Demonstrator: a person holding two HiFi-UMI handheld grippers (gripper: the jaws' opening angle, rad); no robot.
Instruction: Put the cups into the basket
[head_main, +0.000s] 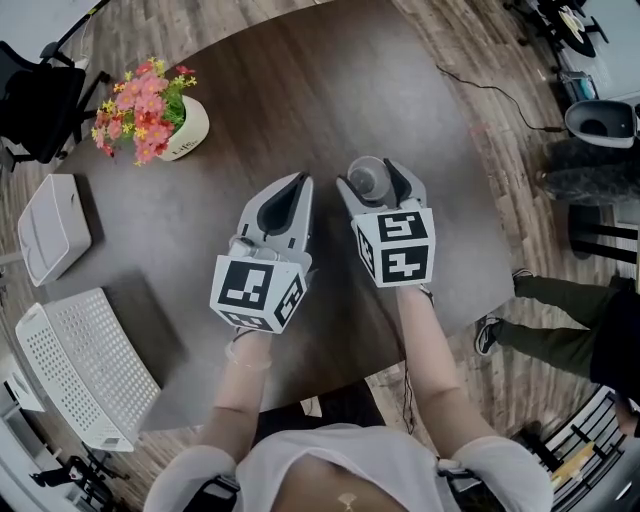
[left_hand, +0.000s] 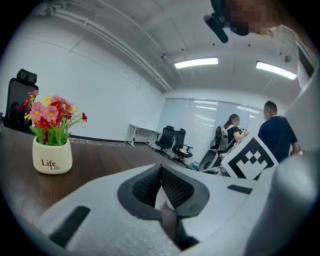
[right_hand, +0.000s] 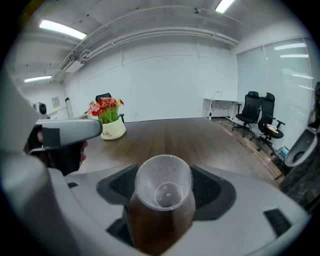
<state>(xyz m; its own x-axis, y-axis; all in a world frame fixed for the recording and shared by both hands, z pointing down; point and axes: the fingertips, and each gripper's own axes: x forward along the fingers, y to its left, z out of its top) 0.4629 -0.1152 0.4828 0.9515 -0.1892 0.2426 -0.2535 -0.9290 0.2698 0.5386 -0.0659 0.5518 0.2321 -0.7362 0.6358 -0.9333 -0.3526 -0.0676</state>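
Closest in, the right hand-held gripper (right_hand: 163, 172) has a clear plastic cup (right_hand: 164, 189) between its jaws. Both pads lie against the cup's wall, so I read it as clamped on the cup rather than merely around it. The cup stands upright with its mouth up, so its long axis runs vertically between the jaws. Whether its base rests on the table (head_main: 300, 90) or is just off it cannot be told. No other cup shows in any view.

Just to the left, the left hand-held gripper (head_main: 298, 182) has its jaws together with nothing in them. It points the same way across the table, with its tips about level with the cup.

Outward from there, the basket (head_main: 60, 340) is white and perforated, and it lies at the table's near left corner, well apart from the cup. From the held cup it lies to the person's left and back toward the body. Its long axis runs diagonally, from far left to near right. The left hand-held gripper sits between cup and basket and is the nearer of the two to the basket, but the right one carries the cup.

So the coming move is probably a long carry leftward and inward, passing over or in front of the left hand-held gripper. A flat white container (head_main: 50, 225) and a flower pot (head_main: 185, 128) stand farther out on the left, off that line.
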